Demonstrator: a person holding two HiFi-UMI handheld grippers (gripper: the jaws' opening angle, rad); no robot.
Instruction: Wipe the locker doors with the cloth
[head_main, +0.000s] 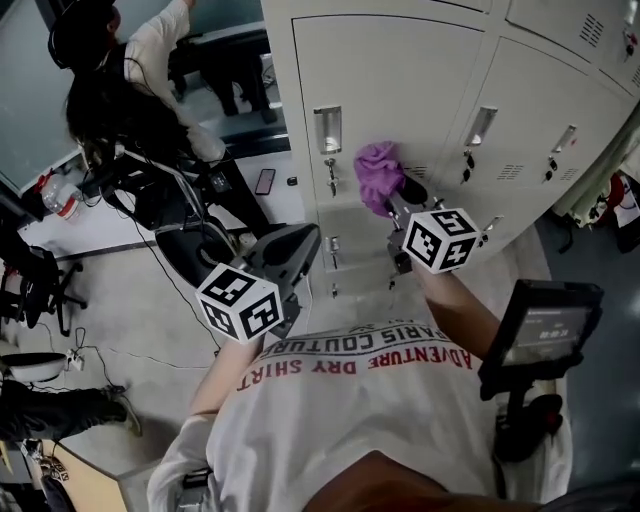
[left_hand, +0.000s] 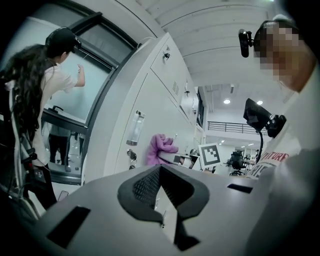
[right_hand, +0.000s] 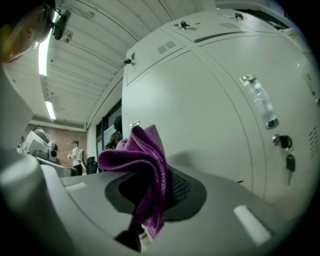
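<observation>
Locker bank (head_main: 420, 70) fills the upper part of the head view, pale doors side by side. The nearest locker door (head_main: 400, 90) faces the person, with a handle (head_main: 327, 130) and a hanging key (head_main: 331, 178) on its left edge.

Left claw (head_main: 290, 250) is low and back, left of the body. In its own view the tips (left_hand: 162, 192) meet with nothing between them, so it is idle and well apart from the door.

Right claw (head_main: 395, 195) is raised and pointed at the door. Its jaws are clamped on the purple cloth (head_main: 378, 175), which is bunched and sticks out past the tips.

In the right gripper view the cloth (right_hand: 142, 165) stands up from the claw (right_hand: 150, 195), a fold hanging down. The door surface is straight ahead and close, and a shadow of the cloth falls on it. Actual contact can't be told.

Key relation: the cloth leads and the door lies dead ahead of the right claw, just right of the handle and key. The right claw is by far the nearer one. Judgement: next comes a push forward to seat the cloth flat, then a sweep across the panel, keeping clear of the key.
</observation>
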